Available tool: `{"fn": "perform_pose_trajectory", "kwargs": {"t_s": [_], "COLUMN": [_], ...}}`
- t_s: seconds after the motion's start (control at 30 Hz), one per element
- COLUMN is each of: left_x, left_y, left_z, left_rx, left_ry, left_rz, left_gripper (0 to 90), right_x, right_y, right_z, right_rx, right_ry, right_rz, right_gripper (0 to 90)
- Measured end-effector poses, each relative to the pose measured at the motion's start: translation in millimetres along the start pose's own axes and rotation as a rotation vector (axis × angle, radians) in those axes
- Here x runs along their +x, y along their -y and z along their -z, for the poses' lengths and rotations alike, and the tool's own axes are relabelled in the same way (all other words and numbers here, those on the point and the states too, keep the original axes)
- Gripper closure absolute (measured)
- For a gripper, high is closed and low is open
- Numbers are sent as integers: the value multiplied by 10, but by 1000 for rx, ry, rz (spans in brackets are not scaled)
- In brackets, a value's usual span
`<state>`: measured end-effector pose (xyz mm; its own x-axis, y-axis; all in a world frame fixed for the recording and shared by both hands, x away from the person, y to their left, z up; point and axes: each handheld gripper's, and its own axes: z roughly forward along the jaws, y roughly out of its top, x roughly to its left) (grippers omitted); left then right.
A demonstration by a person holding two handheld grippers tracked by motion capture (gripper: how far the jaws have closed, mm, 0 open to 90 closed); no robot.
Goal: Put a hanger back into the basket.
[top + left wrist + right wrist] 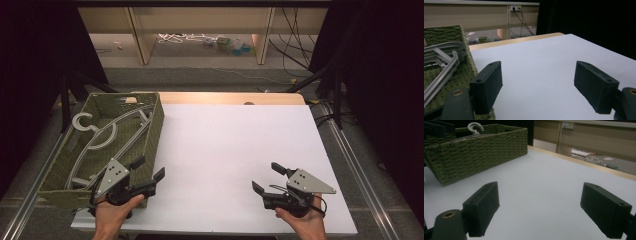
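- Presently, item one: left gripper, jaws spread wide with nothing between them, held at the near right corner of the basket.
- Item two: right gripper, jaws likewise wide apart and empty, low over the bare white table, well apart from the basket.
- Item three: grey hangers, several stacked inside the basket; the hook lies at the far left, over the basket's left rim, and the long bars run diagonally from the far right corner toward the near left.
- Bearing: the hangers lie forward and to the left of the left gripper; in the left gripper view their bars pass just to the left of the left jaw, over the woven rim.
- Nearer hand: the left, by a clear margin; in the right gripper view the basket stands far off across the open table.
- Judgement: a pick likely falls to the left gripper, turning leftward over the rim and closing across a bar rather than along it.
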<state>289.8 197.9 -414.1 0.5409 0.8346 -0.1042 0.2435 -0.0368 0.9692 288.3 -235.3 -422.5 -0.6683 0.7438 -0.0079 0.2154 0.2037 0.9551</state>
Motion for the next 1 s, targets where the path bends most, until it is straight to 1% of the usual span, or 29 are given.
{"fn": "perform_pose_trajectory", "kwargs": {"t_s": [0.03, 0.07, 0.1, 0.13, 0.17, 0.2, 0.23, 0.27, 0.3, 0.4, 0.43, 0.47, 0.5, 0.53, 0.57, 0.6, 0.67, 0.7, 0.73, 0.77, 0.83, 0.87, 0.9, 0.93, 0.97, 1.0], "left_x": [-7, -12, -11, -11, -14, -16, -19, -25, -30, -54, -60, -65, -69, -68, -66, -62, -59, -59, -56, -54, -51, -49, -50, -49, -47, -48], "left_y": [14, 26, 35, 42, 50, 55, 62, 70, 79, 110, 121, 121, 126, 127, 128, 128, 127, 127, 126, 125, 121, 122, 124, 125, 129, 127], "left_z": [2, 4, 7, 15, 22, 29, 35, 38, 35, 13, -2, 0, -7, -9, -9, -7, -3, 0, 3, 4, 8, 8, 4, 1, -6, -2], "left_rx": [-12, -21, -25, -31, -37, -42, -45, -44, -39, -23, -31, -19, -21, -22, -23, -23, -28, -32, -34, -38, -40, -39, -40, -39, -44, -38], "left_ry": [-1, -3, -1, -1, -4, -3, -5, -5, 0, 14, 21, 19, 23, 25, 24, 23, 20, 17, 16, 18, 18, 17, 17, 19, 22, 18], "left_rz": [-2, -7, -20, -30, -34, -37, -42, -44, -51, -53, -50, -56, -49, -53, -54, -56, -52, -50, -50, -48, -46, -46, -41, -40, -41, -44], "left_gripper": [220, 211, 205, 206, 206, 206, 204, 202, 202, 198, 196, 196, 196, 194, 194, 193, 190, 188, 188, 186, 181, 178, 173, 171, 171, 171], "right_x": [10, 31, 43, 53, 56, 71, 74, 70, 74, 90, 91, 108, 97, 101, 103, 117, 125, 129, 135, 137, 147, 144, 146, 143, 130, 133], "right_y": [8, 13, 17, 20, 25, 29, 34, 44, 50, 65, 64, 66, 67, 75, 74, 79, 74, 72, 74, 69, 69, 69, 72, 69, 68, 71], "right_z": [-6, 7, 7, 16, 19, 31, 48, 46, 59, 66, 63, 65, 58, 42, 48, 44, 46, 41, 26, 33, 33, 36, 28, 31, 28, 23], "right_rx": [-10, 6, 4, 5, -13, -14, -14, -40, -42, -47, -43, -26, -33, -46, -28, -25, -15, -24, -40, -26, -21, -23, -29, -19, -33, -36], "right_ry": [3, -11, -18, -11, 5, 4, 2, 11, 11, 14, 8, -3, 6, 7, 0, -5, -11, -5, -15, -12, -11, -3, -8, -15, -4, -14], "right_rz": [2, -15, -22, -24, -16, -33, -33, -26, -31, -32, -28, -46, -21, -21, -26, -43, -37, -28, -27, -19, -25, -22, -29, -31, -13, -24], "right_gripper": [163, 163, 163, 162, 162, 161, 161, 161, 161, 161, 161, 161, 161, 161, 161, 161, 162, 162, 161, 162, 162, 161, 162, 161, 161, 161]}}
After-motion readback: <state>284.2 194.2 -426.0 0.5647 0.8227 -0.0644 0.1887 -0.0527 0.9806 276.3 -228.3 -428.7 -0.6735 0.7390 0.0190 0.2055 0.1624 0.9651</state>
